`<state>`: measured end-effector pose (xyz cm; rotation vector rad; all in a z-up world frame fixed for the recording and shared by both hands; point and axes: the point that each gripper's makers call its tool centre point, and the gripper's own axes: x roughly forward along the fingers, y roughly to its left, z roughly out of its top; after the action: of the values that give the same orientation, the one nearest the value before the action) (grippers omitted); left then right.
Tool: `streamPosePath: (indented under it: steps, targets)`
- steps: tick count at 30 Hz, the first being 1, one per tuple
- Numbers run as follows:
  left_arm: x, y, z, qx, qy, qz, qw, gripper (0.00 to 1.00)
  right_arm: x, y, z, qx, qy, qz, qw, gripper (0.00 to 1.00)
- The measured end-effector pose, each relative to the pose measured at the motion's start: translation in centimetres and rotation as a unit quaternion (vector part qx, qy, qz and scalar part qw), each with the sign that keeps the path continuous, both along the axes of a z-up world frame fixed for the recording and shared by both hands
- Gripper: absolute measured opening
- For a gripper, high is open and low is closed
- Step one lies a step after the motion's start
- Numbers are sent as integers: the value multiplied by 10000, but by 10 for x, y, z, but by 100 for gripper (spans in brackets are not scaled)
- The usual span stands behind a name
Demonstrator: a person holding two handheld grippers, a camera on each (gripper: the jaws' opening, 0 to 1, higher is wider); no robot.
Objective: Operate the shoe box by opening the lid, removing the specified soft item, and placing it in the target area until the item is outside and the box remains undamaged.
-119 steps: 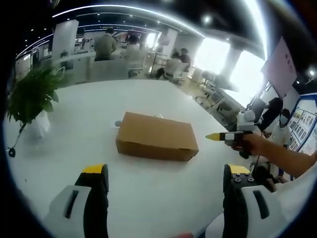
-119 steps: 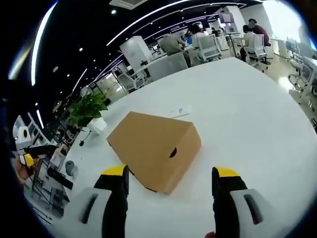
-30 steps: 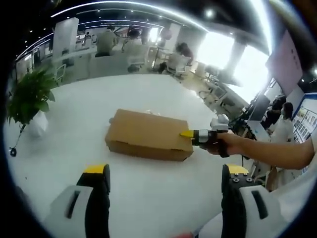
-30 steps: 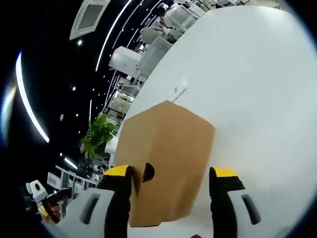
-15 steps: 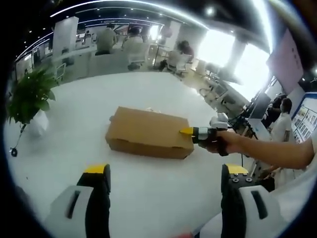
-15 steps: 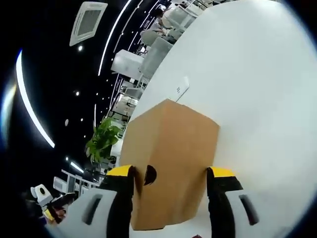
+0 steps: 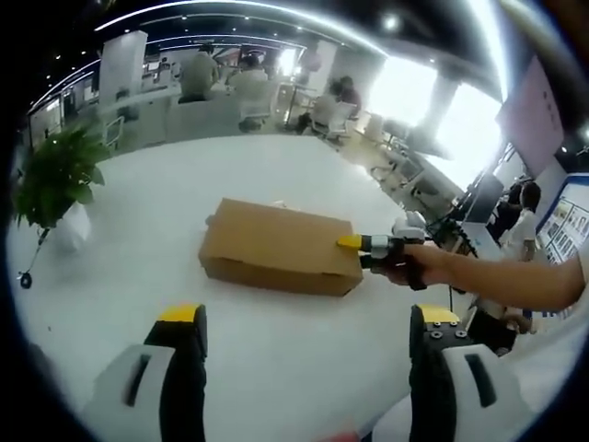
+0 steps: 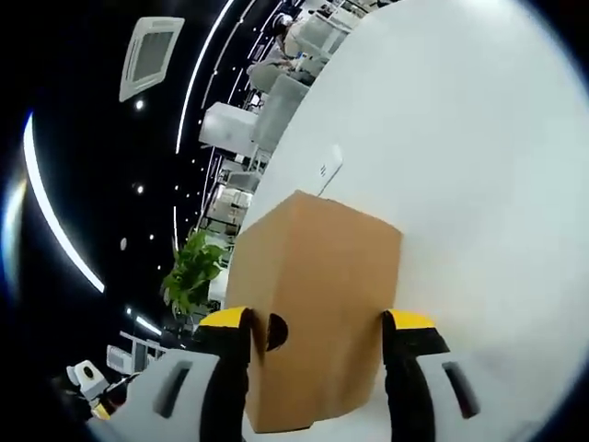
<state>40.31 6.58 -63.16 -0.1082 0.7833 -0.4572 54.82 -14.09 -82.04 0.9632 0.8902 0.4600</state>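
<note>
Left gripper view: closed shoe box [image 7: 279,247] mid-counter [image 7: 276,368], lid down, contents hidden; right tongs [image 7: 350,243] touching its end; left tongs [image 7: 308,327] apart, holding nothing. Right gripper view: box end with round hole [image 8: 276,331] between spread jaws.

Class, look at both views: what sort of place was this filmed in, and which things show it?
Probably an open-plan office: people sit at desks behind a large white table, a potted plant stands at its edge, and ceiling strip lights run overhead.

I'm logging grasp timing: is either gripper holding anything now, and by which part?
The right gripper straddles the end of the shoe box; whether its jaws clamp it cannot be told. The left gripper holds nothing.
</note>
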Motion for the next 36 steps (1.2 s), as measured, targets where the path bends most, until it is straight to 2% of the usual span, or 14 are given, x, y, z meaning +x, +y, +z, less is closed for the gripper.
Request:
streamPosePath:
  steps: [13, 23, 27, 36]
  targets:
    - [-7, 5, -6, -85, 52, 102, 9999, 90, -4, -1, 6, -97, -16, -26, 9999, 52]
    - [-5, -6, -4, -88, 35, 34, 9999, 90, -8, -4, 13, -63, -79, -27, 9999, 45]
    - [-5, -5, -2, -75, -2, 14, 10000, 90, -8, -8, 17, -97, -170, -17, 9998, 39]
    - [-6, -4, 0, -57, -35, 28, 10000, 89, -4, -13, 18, -21, -199, -34, 9998, 32]
